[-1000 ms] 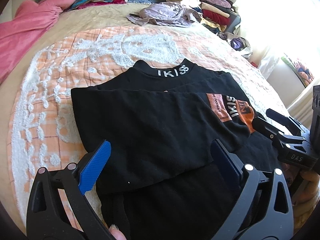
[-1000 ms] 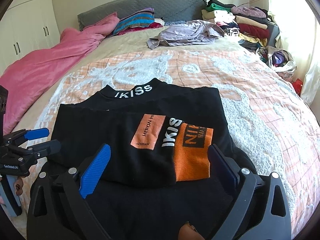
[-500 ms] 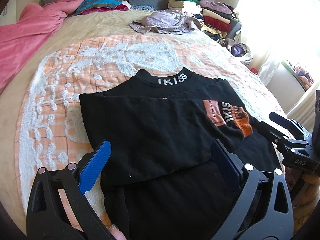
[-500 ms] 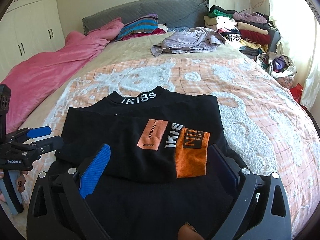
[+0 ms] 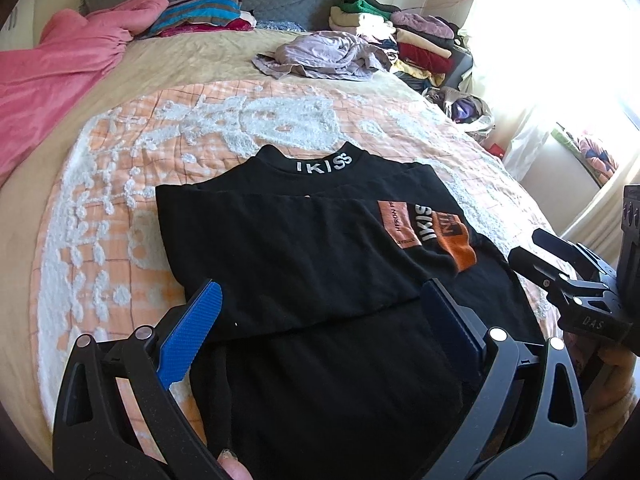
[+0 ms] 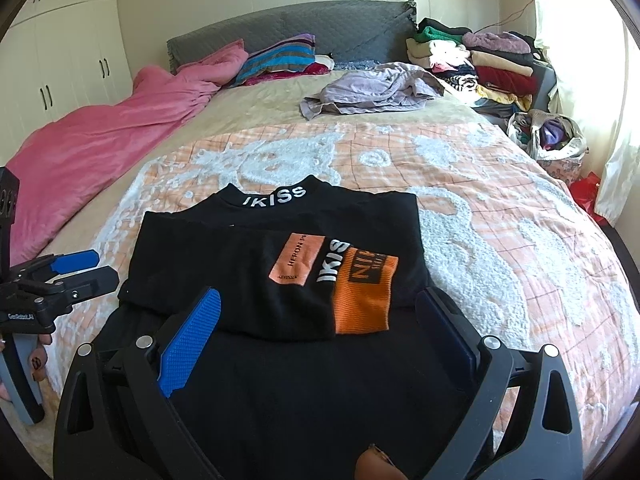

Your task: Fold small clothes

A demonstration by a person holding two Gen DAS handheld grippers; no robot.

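- Left wrist view: left gripper point(image 5: 320, 328), jaws wide, empty, above black top point(image 5: 288, 248) on bed quilt point(image 5: 100, 208); right gripper point(image 5: 536, 248) beside, empty.
- Right wrist view alone: right gripper's jaws wide; white wardrobe point(image 6: 60, 60).

An orange-and-white tufted blanket point(image 6: 500, 208) covered the near part of the bed, with a pink quilt point(image 6: 100, 136) bunched along the left side and a crumpled lilac garment point(image 6: 372, 92) lying far of it on the beige sheet. Striped pillows point(image 6: 276, 58) rested against the grey headboard point(image 6: 320, 28). A stack of folded clothes point(image 6: 480, 64) stood at far right, and white wardrobes point(image 6: 64, 56) at far left.
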